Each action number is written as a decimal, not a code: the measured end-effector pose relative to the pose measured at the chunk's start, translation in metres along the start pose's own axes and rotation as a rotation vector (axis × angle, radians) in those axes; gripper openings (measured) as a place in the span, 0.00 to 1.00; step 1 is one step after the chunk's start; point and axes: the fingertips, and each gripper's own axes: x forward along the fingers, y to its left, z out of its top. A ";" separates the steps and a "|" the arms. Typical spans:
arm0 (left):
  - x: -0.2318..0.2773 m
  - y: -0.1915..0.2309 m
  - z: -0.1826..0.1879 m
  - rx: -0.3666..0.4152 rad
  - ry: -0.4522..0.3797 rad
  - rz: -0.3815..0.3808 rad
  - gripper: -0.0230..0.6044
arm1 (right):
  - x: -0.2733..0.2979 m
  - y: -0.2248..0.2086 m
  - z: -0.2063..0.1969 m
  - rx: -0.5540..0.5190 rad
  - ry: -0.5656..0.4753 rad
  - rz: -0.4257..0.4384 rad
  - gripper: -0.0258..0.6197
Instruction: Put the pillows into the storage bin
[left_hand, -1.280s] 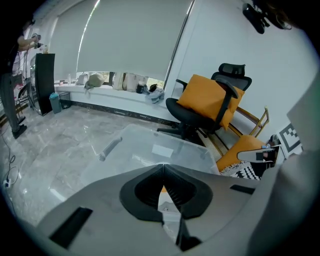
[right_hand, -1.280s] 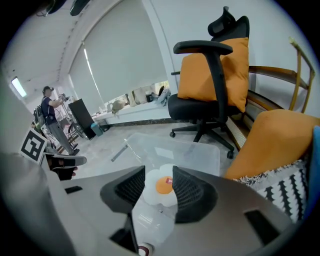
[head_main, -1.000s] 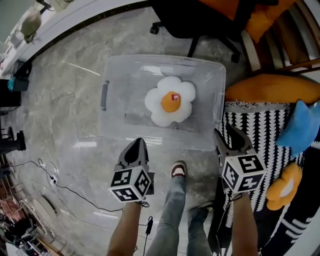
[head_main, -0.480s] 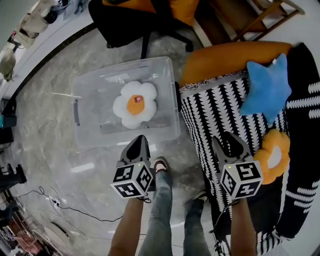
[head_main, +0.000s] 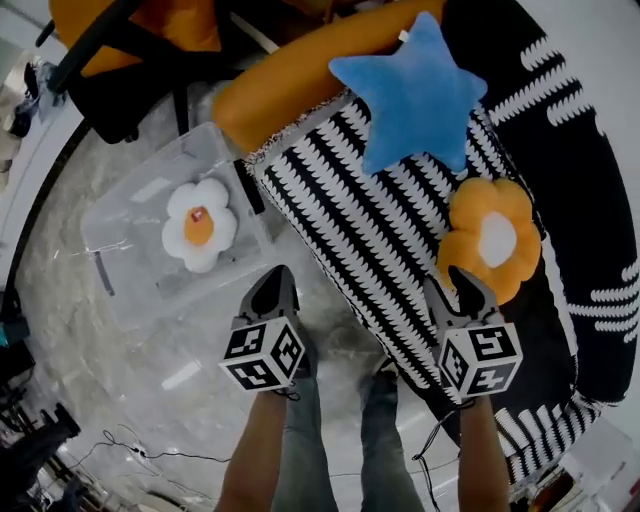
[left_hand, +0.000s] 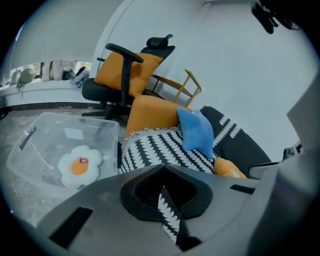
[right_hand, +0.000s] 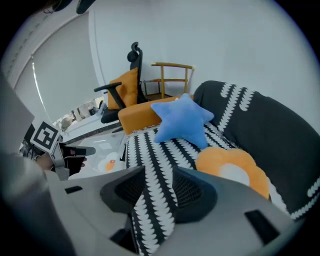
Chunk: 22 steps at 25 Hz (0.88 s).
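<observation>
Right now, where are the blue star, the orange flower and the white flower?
blue star (head_main: 420, 95), head view, on its middle.
orange flower (head_main: 495, 238), head view, on its white centre.
white flower (head_main: 199, 226), head view, on its orange centre.

The bin (head_main: 135, 195) stood open at the top, with bare bottom free around the white flower pillow (head_main: 200, 226). The sofa (head_main: 335, 225) and its orange bolster (head_main: 270, 95) closed in just beside one side of it, and an office chair (head_main: 130, 75) crowded the far side. From the right hand-held gripper (head_main: 452, 283), jaws apart, the patterned seat lay open up to the orange flower pillow (head_main: 492, 238) just beside its tips, with the blue star pillow (head_main: 410, 95) farther back.
</observation>
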 end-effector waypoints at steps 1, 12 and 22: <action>0.005 -0.014 -0.005 0.012 0.009 -0.016 0.05 | -0.006 -0.012 -0.009 0.009 0.005 -0.015 0.30; 0.038 -0.091 -0.039 0.140 0.090 -0.075 0.05 | -0.019 -0.086 -0.064 0.058 0.030 -0.094 0.30; 0.081 -0.093 -0.049 0.200 0.112 -0.091 0.05 | 0.028 -0.105 -0.080 -0.056 0.108 -0.106 0.33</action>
